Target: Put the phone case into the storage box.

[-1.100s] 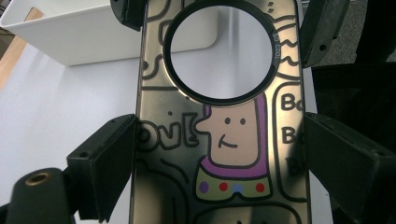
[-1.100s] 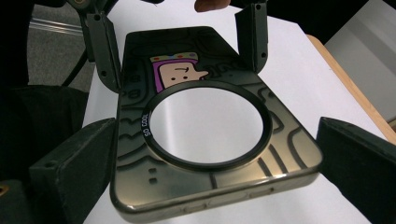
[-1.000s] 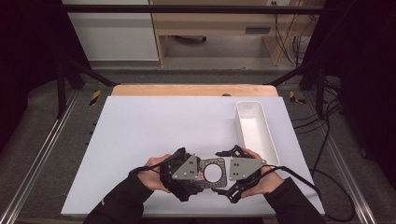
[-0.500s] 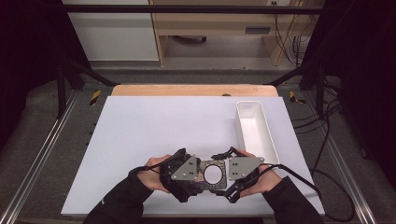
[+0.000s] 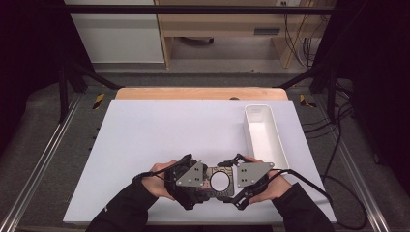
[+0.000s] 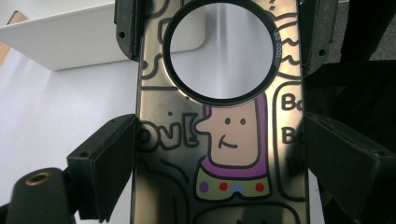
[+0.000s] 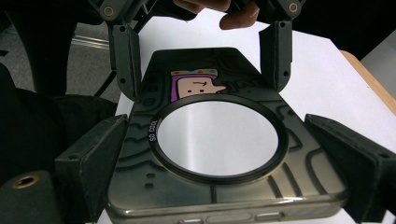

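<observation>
left gripper [image 5: 205, 182] clamps phone case [image 5: 220, 182]; right gripper [image 5: 231, 181] clamps its other end | near desk's [image 5: 159, 130] front edge | keep grips level; avoid twisting

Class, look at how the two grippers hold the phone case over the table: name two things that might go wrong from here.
The phone case is gripped only by its side edges; if the left gripper and right gripper pull apart or twist, it may bend or slip.

If either gripper lets go, the case could drop onto the table rather than the white tray.
</observation>
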Tool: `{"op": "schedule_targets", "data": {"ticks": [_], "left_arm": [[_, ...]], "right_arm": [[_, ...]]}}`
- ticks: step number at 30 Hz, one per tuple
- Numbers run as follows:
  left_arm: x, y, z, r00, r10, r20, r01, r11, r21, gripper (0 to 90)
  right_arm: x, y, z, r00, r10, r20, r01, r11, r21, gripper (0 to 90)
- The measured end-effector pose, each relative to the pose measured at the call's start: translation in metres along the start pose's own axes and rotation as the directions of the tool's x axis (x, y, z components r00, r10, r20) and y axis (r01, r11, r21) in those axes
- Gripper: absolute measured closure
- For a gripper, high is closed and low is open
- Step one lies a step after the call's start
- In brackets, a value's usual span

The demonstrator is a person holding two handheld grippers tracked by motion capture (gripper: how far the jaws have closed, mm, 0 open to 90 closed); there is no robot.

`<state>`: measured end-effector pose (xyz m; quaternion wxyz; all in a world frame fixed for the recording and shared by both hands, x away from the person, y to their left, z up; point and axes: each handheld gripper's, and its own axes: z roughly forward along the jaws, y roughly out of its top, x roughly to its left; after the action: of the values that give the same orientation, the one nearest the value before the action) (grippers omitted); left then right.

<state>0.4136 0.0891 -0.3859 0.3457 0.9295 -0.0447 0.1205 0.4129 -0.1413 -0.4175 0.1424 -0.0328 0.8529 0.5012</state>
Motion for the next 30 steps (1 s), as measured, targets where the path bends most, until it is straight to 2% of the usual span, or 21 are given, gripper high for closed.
{"op": "schedule_targets", "data": {"ticks": [5, 26, 30], "left_arm": [[0.0015, -0.0008, -0.0007, 0.9999, -0.005, 0.012, 0.005, 1.0000, -0.005, 11.3], [0.0031, -0.0021, 0.0004, 0.9986, -0.028, 0.044, 0.028, 0.9996, 0.004, 10.9], [0.0034, -0.0025, -0.0002, 0.9984, -0.044, 0.034, 0.044, 0.9990, 0.007, 6.5]], "right_arm": [[-0.0009, 0.0002, -0.0003, 0.9999, -0.009, -0.006, 0.009, 1.000, -0.016, 10.4], [-0.0014, 0.0009, 0.0001, 0.9990, 0.027, -0.035, -0.027, 1.000, -0.003, 11.3], [-0.0020, 0.0013, -0.0009, 0.9989, 0.035, -0.033, -0.035, 0.999, 0.006, 11.6]]}}
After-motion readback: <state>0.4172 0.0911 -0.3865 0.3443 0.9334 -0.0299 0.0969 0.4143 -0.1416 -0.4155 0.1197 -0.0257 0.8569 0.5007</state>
